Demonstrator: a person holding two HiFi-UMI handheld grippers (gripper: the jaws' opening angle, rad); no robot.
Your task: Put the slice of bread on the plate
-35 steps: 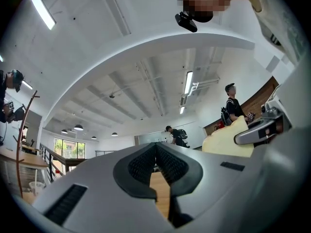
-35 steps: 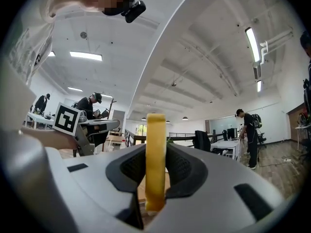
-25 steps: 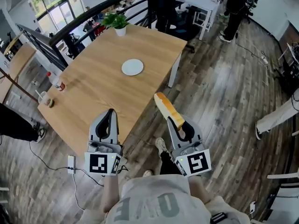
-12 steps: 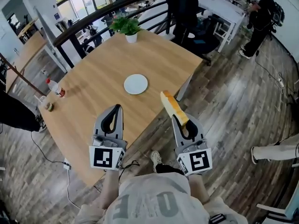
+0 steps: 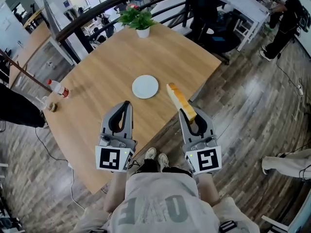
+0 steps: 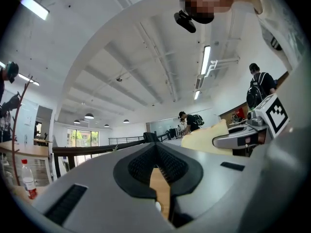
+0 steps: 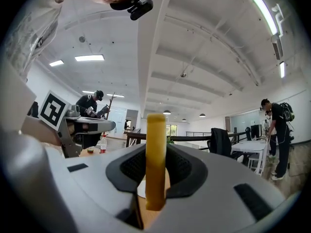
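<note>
Since the earlier frame the slice of bread (image 5: 181, 101) has come forward, and its far end now reaches over the edge of the counter (image 5: 92, 67). It stands on its edge between the jaws of the right gripper (image 5: 191, 116), which are closed on its lower end. Most of the slice sticks out ahead of them, probably so that it can be laid flat afterwards. Just ahead and to the left of these jaws lies the plate (image 5: 145, 87), empty. The jaws of the left gripper (image 5: 125, 106) are closed together on nothing, beside the right ones, apparently only waiting.
</note>
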